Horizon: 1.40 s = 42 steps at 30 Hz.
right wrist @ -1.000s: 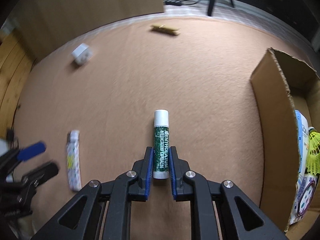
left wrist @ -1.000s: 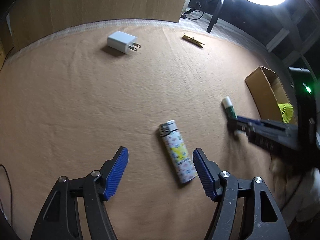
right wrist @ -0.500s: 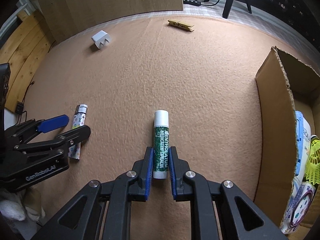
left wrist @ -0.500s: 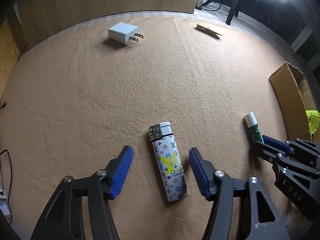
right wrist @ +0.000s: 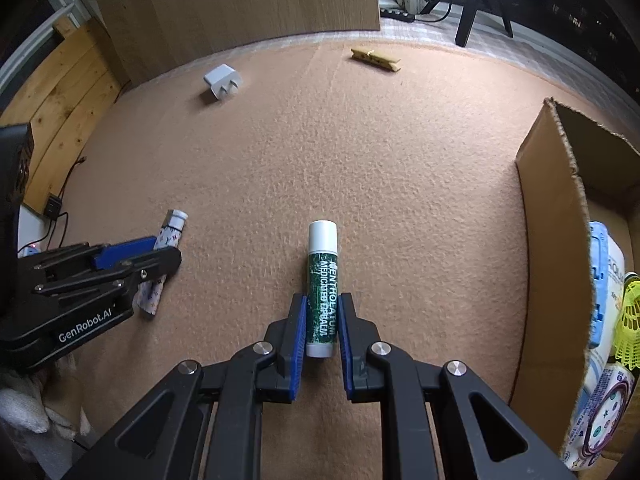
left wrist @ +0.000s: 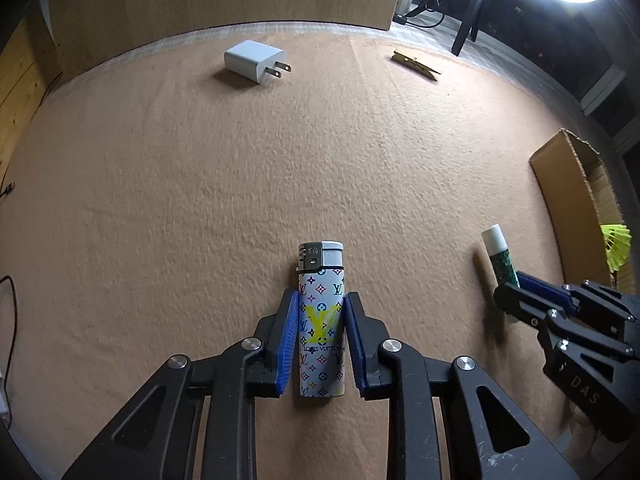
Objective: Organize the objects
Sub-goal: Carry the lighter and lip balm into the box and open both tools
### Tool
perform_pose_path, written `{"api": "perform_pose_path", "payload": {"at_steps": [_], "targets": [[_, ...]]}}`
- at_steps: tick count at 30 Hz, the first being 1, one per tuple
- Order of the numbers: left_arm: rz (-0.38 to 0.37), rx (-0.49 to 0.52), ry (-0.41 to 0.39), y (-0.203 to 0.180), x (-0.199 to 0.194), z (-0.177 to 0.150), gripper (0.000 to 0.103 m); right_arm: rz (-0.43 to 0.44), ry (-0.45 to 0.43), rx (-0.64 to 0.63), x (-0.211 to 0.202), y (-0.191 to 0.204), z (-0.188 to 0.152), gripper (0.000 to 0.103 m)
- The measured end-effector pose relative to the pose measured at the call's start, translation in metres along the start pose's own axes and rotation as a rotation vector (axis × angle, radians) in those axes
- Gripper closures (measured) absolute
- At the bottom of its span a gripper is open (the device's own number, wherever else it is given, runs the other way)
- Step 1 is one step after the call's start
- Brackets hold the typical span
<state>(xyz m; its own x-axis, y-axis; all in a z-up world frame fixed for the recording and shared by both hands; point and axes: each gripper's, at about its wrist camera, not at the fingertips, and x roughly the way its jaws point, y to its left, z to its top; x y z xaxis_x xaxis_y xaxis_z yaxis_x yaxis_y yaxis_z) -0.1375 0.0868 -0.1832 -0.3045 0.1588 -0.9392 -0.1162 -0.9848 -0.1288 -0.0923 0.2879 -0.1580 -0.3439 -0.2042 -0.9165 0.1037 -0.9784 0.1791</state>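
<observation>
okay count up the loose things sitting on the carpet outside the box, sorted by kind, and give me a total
Lighter: 1
Lip balm: 1
Wall charger: 1
Clothespin: 1
Total: 4

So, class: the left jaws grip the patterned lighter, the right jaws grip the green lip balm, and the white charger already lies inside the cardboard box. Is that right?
Not quite. The white charger is not in the cardboard box; the left wrist view shows it lying on the tan mat at the far side. The rest stands: the left gripper holds the patterned lighter, the right gripper the green lip balm.
</observation>
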Motion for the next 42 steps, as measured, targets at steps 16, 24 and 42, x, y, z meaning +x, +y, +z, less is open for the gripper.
{"api": "perform_pose_path", "payload": {"at_steps": [16, 24, 42], "targets": [[-0.137, 0.175, -0.119, -0.077, -0.064, 0.021, 0.078, 0.01, -0.167, 0.071, -0.088, -0.034, -0.02, 0.089], [-0.234, 0.321, -0.132, -0.16, -0.079, 0.024, 0.078, -0.061, -0.206, 0.162, -0.127, -0.091, -0.05, 0.089], [-0.304, 0.517, -0.063, -0.297, -0.052, -0.002, 0.078, -0.152, -0.197, 0.322, -0.144, -0.182, -0.1, 0.089]]}}
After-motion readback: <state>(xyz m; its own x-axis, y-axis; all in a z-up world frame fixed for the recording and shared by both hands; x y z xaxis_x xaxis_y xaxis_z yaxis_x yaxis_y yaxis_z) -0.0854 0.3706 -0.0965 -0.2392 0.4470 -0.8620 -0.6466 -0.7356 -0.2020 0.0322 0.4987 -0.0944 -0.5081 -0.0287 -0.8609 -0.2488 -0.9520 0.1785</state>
